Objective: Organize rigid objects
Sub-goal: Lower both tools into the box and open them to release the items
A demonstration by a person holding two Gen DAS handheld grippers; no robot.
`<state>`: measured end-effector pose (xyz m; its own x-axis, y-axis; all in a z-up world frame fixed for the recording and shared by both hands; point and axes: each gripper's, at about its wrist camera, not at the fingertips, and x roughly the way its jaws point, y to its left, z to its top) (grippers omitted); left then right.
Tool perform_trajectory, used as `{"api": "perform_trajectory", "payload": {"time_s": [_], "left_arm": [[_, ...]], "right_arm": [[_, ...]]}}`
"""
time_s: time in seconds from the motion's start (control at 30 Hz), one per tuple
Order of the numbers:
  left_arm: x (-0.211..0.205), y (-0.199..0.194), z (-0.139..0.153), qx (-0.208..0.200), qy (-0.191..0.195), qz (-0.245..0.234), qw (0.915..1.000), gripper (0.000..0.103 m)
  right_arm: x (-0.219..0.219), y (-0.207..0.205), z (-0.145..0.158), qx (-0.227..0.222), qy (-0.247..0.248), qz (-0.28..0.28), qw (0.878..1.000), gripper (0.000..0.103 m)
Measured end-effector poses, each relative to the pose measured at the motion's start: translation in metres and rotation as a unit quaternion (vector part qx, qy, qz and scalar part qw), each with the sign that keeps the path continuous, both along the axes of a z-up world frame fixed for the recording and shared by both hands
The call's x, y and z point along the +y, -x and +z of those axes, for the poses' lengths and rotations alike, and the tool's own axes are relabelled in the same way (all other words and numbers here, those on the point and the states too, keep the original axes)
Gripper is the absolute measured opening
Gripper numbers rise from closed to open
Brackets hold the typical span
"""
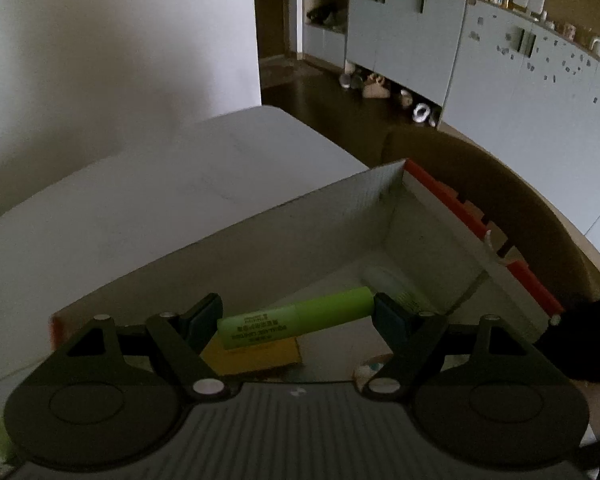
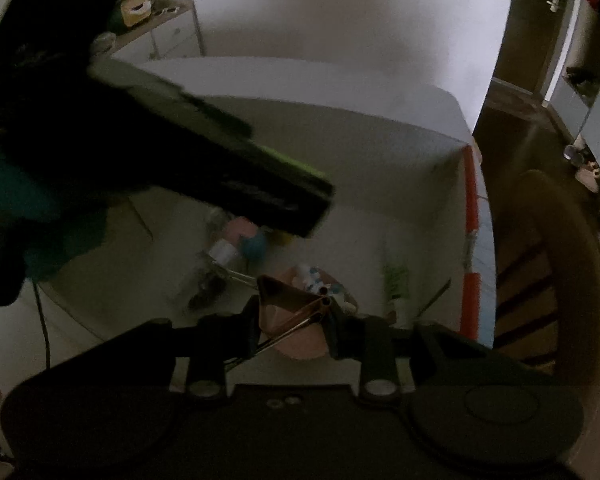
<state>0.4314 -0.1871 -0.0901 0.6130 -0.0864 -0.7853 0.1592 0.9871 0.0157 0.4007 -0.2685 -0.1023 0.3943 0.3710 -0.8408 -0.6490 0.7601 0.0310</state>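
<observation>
Two black two-finger grippers are at work over one open white cardboard box with orange-red edging [image 1: 352, 216], and each carries one thing. The left gripper [image 1: 298, 318] clasps a lime-green plastic tube with dark print [image 1: 296, 317] lengthwise, one pad at each end, above the near part of the box. The right gripper [image 2: 292, 322] has its fingers clenched on a copper-coloured metal binder clip [image 2: 294, 300], its wire handles trailing back toward the camera, also above the box interior. In the box, counting what can be made out: one flat yellow card or packet [image 1: 256, 356] under the green tube, one clear plastic bottle with a green label [image 1: 392, 286] lying toward the far right corner, one small white bottle with a pink-and-blue cluster beside it [image 2: 240, 242], and one dark clip with wire handles [image 2: 212, 284] near that; the rest is too dim and blurred to count. From the right wrist view the left gripper crosses the box as a dark blurred bar [image 2: 220, 168] up and left of the binder clip, apart from it. The box stands on a white table [image 1: 140, 200]; its far wall meets the orange-red right rim at a corner, and past that rim stands a curved-back wooden chair [image 2: 560, 280]. The box floor along the far wall looks bare.
</observation>
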Motion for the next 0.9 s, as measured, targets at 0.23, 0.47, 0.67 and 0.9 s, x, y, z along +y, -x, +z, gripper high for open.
{"api": "perform_trajectory", "payload": {"time_s": [0.23, 0.47, 0.67, 0.9], "left_arm": [[-0.01, -0.016, -0.018, 0.019, -0.003, -0.002, 0.9998, 0.082], [-0.014, -0.023, -0.032, 0.036, -0.008, -0.007, 0.9993, 0.082], [-0.015, -0.027, -0.041, 0.055, -0.014, -0.008, 0.9984, 0.082], [-0.018, -0.031, -0.046, 0.071, -0.023, -0.012, 0.9971, 0.082]], "right_arm": [[0.006, 0.0, -0.012, 0.007, 0.01, 0.005, 1.0, 0.03], [0.007, -0.003, -0.021, 0.01, 0.013, 0.007, 1.0, 0.03], [0.003, -0.005, -0.026, 0.015, 0.013, 0.003, 1.0, 0.032], [0.002, -0.008, -0.024, 0.018, 0.01, -0.006, 1.0, 0.038]]}}
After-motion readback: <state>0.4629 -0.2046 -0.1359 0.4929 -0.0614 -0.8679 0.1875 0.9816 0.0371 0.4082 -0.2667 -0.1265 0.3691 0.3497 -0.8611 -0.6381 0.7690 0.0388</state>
